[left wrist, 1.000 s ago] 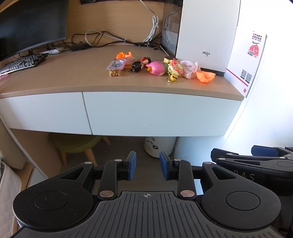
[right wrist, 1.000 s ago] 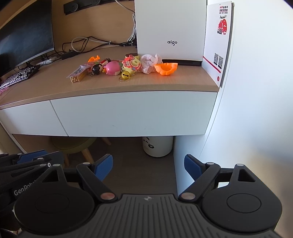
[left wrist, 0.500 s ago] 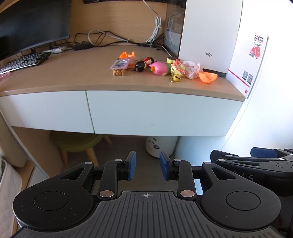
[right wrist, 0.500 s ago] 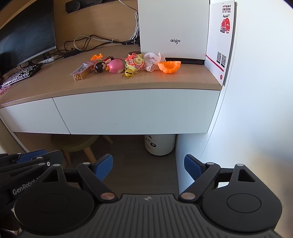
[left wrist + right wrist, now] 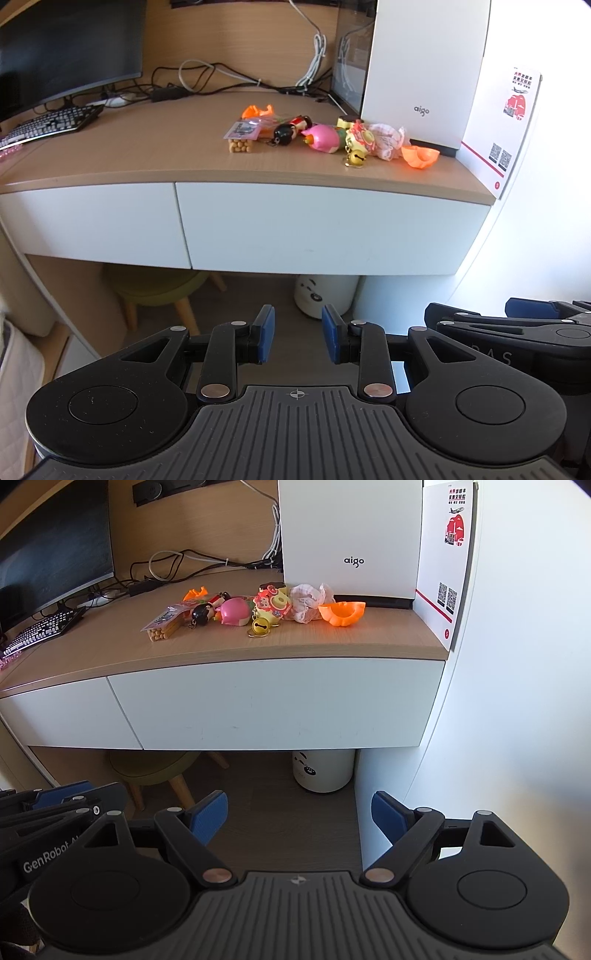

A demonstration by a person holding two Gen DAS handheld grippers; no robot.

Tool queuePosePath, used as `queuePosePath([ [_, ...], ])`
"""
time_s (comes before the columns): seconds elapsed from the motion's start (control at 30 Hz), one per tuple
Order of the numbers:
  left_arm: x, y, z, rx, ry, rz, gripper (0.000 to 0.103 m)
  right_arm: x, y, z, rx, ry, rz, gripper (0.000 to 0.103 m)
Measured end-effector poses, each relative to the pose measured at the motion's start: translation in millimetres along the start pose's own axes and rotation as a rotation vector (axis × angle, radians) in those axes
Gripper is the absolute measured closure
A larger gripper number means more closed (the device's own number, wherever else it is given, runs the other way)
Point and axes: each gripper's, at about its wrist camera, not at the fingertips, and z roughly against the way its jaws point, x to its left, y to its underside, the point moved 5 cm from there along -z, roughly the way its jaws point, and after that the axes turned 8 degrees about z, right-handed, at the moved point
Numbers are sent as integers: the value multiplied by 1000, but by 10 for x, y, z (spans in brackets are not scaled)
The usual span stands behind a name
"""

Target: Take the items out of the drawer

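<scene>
The white right-hand drawer [image 5: 325, 229] [image 5: 273, 705] under the wooden desktop is shut, as is the narrower left drawer [image 5: 88, 221]. On the desktop lies a row of small toys: a snack packet [image 5: 241, 136], a black-headed doll [image 5: 290, 129], a pink toy [image 5: 323, 138] [image 5: 233, 612], a yellow bell [image 5: 260, 627] and an orange shell [image 5: 420, 156] [image 5: 341, 613]. My left gripper [image 5: 297, 334] hangs well in front of and below the drawer, jaws partly apart and empty. My right gripper [image 5: 299, 818] is beside it, wide open and empty.
A white computer case [image 5: 351, 539] and a leaflet [image 5: 447, 565] stand at the desk's right end by the white wall. A monitor [image 5: 66, 48], keyboard [image 5: 51, 122] and cables sit at the left and back. Under the desk are a green stool [image 5: 159, 291] and a white bin [image 5: 323, 770].
Both views have shifted a little, so the desk sits slightly more to the right and higher in them. Neither gripper's jaws have changed.
</scene>
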Motion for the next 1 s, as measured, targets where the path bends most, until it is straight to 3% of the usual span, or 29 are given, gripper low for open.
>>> queuePosePath([
  [1.0,-61,10,-38,4,-2,7,71,-40,28,-22,12,3,-13,17],
])
